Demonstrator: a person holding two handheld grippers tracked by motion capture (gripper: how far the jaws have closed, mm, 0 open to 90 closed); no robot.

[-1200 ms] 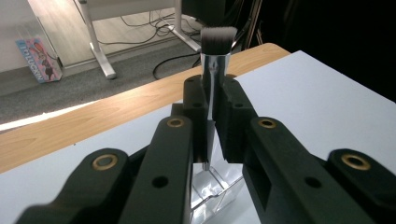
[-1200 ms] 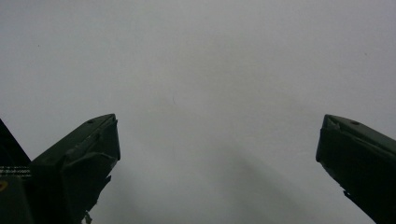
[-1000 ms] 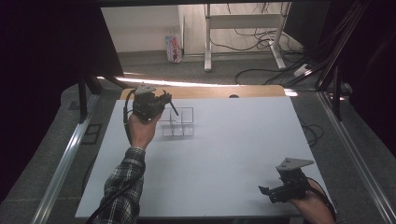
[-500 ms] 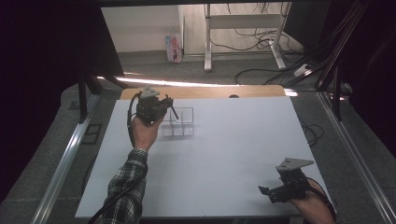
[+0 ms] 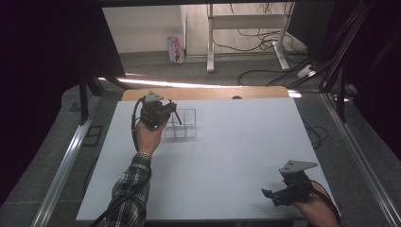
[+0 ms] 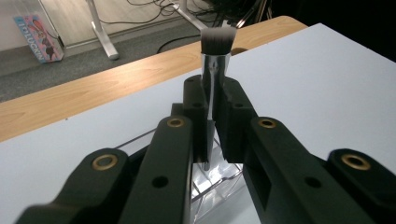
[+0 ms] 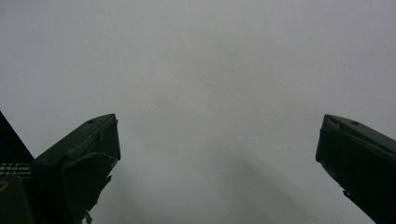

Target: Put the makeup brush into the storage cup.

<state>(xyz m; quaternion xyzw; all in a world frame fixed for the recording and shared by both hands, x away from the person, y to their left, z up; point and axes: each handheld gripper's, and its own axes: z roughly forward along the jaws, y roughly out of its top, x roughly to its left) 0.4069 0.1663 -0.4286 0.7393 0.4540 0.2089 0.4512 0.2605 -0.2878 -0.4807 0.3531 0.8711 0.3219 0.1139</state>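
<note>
A white table top (image 5: 227, 156) covers most of a wooden desk (image 5: 208, 92), whose bare strip shows along the far edge. Beyond it on the grey floor stand white desk legs (image 5: 210, 42), tangled black cables (image 5: 265, 38) and a small colourful carton (image 5: 175, 48) by the wall

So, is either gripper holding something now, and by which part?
The left gripper is shut on a makeup brush with a shiny silver metal ferrule, gripping the ferrule just below the bristles. The right gripper is open and holds nothing.
</note>
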